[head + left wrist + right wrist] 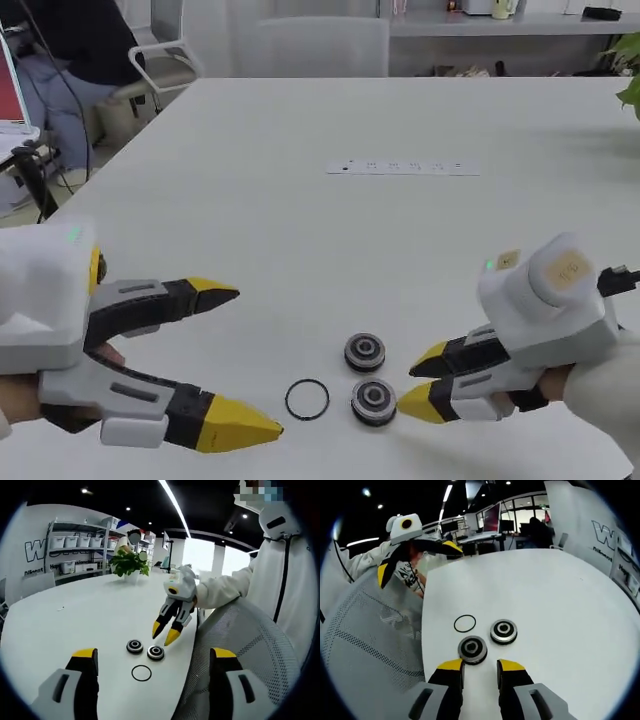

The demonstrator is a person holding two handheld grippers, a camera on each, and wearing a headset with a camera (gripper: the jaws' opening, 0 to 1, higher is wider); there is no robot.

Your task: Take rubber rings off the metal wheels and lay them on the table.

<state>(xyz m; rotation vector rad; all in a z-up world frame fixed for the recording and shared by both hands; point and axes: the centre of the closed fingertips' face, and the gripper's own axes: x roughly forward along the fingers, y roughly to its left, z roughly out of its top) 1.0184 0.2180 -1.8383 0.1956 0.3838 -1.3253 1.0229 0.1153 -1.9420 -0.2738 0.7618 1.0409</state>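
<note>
While the left gripper is held with its jaws wide apart and nothing between them, the right gripper is kept with only a narrow gap between its jaws, also empty, and its yellow tips are seen just beside the nearer metal wheel. A second metal wheel is found just behind the first, close to it but apart. One loose rubber ring is laid flat on the table, just to the left of the nearer wheel and between the two grippers. Which wheel carries a ring cannot be told for certain, since both rims look dark.

The wheels are judged to be small, dense and rigid, with smooth faces that may be pushed sliding across the slick tabletop. The rings are judged to be thin, light and stretchy, seated tightly in a groove. A wheel is best clamped across its flat faces by one gripper, while the rubber is pinched at the outer rim and rolled off sideways by the other.
</note>
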